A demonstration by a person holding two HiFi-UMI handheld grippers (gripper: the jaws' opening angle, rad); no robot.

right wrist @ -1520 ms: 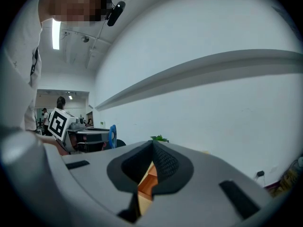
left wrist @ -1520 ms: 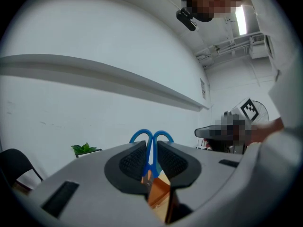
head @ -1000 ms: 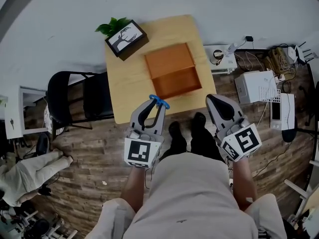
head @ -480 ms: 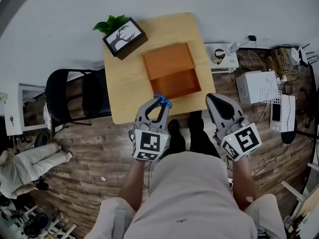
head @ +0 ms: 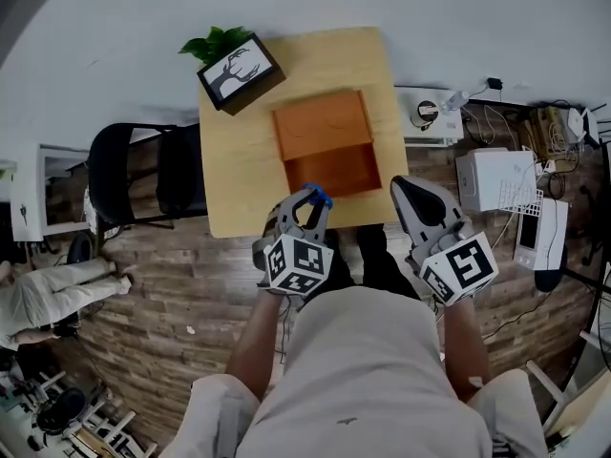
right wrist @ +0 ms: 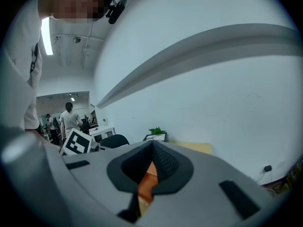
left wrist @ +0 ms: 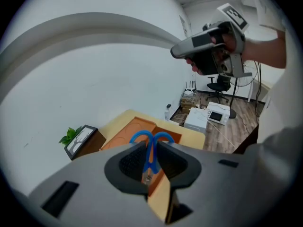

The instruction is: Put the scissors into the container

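My left gripper (head: 308, 199) is shut on blue-handled scissors (head: 316, 195), whose handle loops stick out past the jaw tips. It hovers at the near edge of the wooden table (head: 234, 184), just in front of the open orange-brown container (head: 333, 170). The left gripper view has the scissors (left wrist: 151, 139) upright between my fingertips (left wrist: 131, 156), with the container (left wrist: 127, 132) beyond. My right gripper (head: 405, 188) is shut on nothing, to the right of the table's near corner; in the right gripper view (right wrist: 152, 146) the jaws meet at the tips.
A framed deer picture (head: 237, 72) with a green plant (head: 212, 46) stands at the table's far left corner. A black chair (head: 143, 175) is left of the table. White appliances and cables (head: 496, 175) lie on the floor to the right. A person (head: 48, 294) is at the far left.
My left gripper has carried the scissors to the right and forward, closer to the container's near side. The right gripper has barely moved.
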